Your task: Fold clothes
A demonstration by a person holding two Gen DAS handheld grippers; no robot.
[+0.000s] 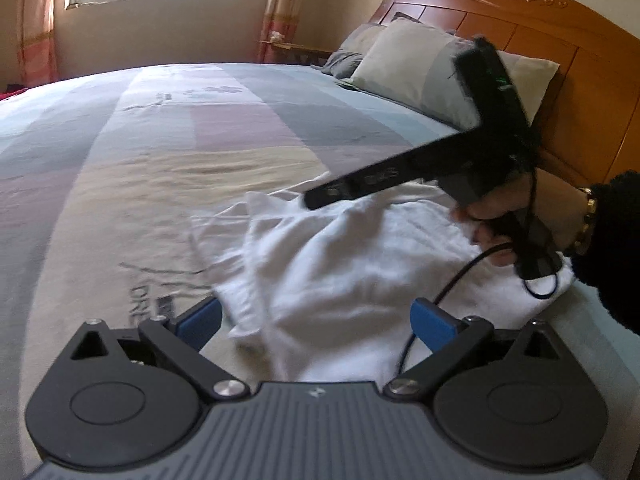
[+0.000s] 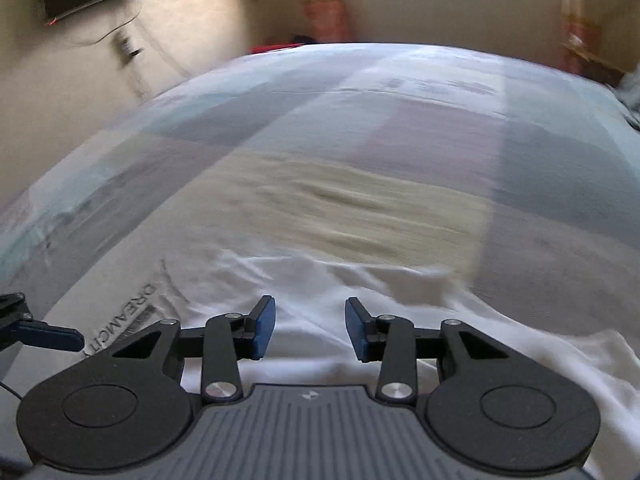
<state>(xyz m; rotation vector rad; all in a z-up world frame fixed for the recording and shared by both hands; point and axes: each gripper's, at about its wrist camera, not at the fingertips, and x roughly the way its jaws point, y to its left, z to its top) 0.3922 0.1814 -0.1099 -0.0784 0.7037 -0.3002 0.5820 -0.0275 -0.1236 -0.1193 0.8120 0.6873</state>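
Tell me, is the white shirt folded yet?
Not yet. The crumpled white cotton garment lies in a loose, rumpled heap on the striped pastel bedspread, with no neat fold visible. Both the left hand-held gripper and the right hand-held gripper hang open above the cloth, gripping nothing. Spreading it flat and making every fold is still left.

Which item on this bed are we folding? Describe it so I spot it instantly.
Start at the wooden headboard and pillows, then come down the striped bedspread to its near edge. There lies a crumpled white garment, the only plain white cloth.
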